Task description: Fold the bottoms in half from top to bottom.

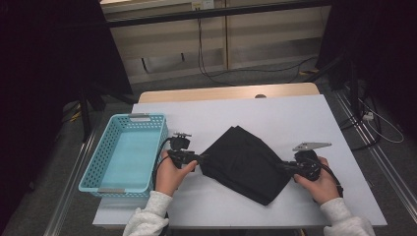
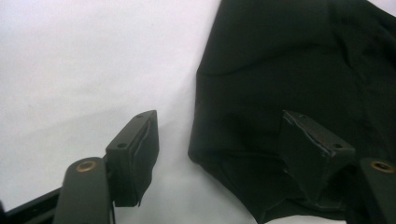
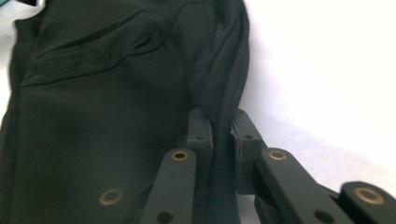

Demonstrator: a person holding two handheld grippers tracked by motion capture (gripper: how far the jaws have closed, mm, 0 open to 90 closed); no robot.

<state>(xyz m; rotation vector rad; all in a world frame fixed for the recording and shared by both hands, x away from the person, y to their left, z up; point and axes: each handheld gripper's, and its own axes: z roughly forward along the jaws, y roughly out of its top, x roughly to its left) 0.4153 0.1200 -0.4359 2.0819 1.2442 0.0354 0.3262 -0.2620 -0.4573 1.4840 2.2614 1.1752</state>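
A black folded cloth (image 1: 243, 162) lies on the white table (image 1: 295, 113) between my two grippers. At the cloth's left corner, my left gripper (image 1: 201, 158) is open; in the left gripper view (image 2: 219, 123) its jaws stand wide apart, one over the bare table and the other over the cloth (image 2: 289, 70), with the cloth's edge between them and neither pad pressing on it. My right gripper (image 1: 284, 166) is at the cloth's right corner. Seen from the right gripper view (image 3: 222, 119), its jaws pinch a bunched fold of the cloth (image 3: 93, 116).
A light blue plastic basket (image 1: 137, 117) with nothing in it stands at the table's left edge, close to my left hand. Beyond the table's far wooden edge are cables on the floor and dark stands at both sides.
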